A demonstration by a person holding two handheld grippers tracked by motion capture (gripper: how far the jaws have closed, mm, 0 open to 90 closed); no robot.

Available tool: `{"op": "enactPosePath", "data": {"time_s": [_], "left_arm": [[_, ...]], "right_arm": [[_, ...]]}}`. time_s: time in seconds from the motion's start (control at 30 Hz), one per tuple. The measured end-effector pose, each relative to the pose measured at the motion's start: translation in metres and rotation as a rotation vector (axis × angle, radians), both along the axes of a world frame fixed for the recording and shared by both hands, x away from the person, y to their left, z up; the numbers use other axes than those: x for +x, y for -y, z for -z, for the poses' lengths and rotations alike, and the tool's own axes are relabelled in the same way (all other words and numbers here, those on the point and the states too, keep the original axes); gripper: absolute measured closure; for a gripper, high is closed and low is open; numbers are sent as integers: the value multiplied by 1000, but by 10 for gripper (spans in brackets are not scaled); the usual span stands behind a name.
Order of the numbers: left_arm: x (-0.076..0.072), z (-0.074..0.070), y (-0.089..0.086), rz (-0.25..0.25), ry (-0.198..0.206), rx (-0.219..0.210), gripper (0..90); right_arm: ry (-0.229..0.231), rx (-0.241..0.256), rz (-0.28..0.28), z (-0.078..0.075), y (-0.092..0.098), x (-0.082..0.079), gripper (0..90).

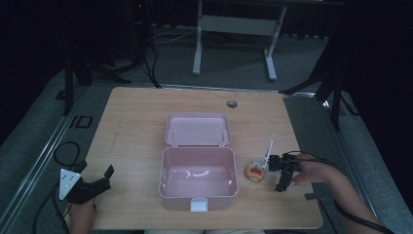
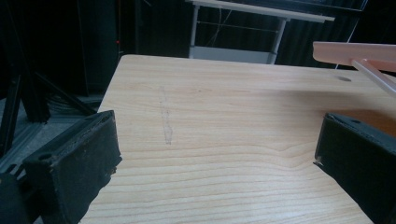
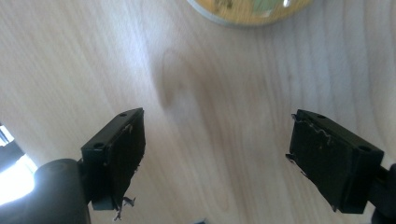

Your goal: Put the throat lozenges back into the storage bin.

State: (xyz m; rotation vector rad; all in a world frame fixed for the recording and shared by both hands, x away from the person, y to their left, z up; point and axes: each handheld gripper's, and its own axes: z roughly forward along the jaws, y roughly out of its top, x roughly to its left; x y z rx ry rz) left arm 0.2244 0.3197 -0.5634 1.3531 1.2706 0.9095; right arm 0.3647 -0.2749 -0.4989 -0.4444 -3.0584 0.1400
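High view: a wooden table point(image 1: 136, 126) carries, at its centre, a pink box point(image 1: 198, 179) standing open, its lid point(image 1: 197, 129) tipped back on the far side and a white latch point(image 1: 198, 205) on the near wall. A small hole point(image 1: 232, 104) lies in the tabletop beyond the lid. Right of the box, just beside its right wall, sits a small round dish point(image 1: 254, 172) with red and pale contents too small to identify. The right gripper point(image 1: 280, 168) lies immediately right of the dish, held by the right hand point(image 1: 314, 170); a white stick point(image 1: 267, 152) rises near its far end. The left gripper point(image 1: 100, 179), with its grey plate point(image 1: 67, 182), sits near the table's near-left corner, well apart from the box, above the left hand point(image 1: 82, 209).

Left gripper view: the jaws stand wide apart over bare wood with nothing between them. The raised lid point(image 2: 355, 51) appears edge-on at upper right, with a pink strut point(image 2: 376, 77) slanting down from it, a detail not resolved from above.

Right gripper view: the jaws are likewise spread wide and empty, pointed down at the tabletop. The rim of the dish point(image 3: 247, 11) crosses the top edge, apart from both jaws; whether the gripper touches it from above cannot be told.
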Motion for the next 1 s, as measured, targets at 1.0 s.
{"op": "enactPosePath", "data": {"time_s": [1.0], "left_arm": [[0, 0, -1, 19, 0, -8, 3]], "right_arm": [[21, 3, -118, 15, -72, 29, 178]]}}
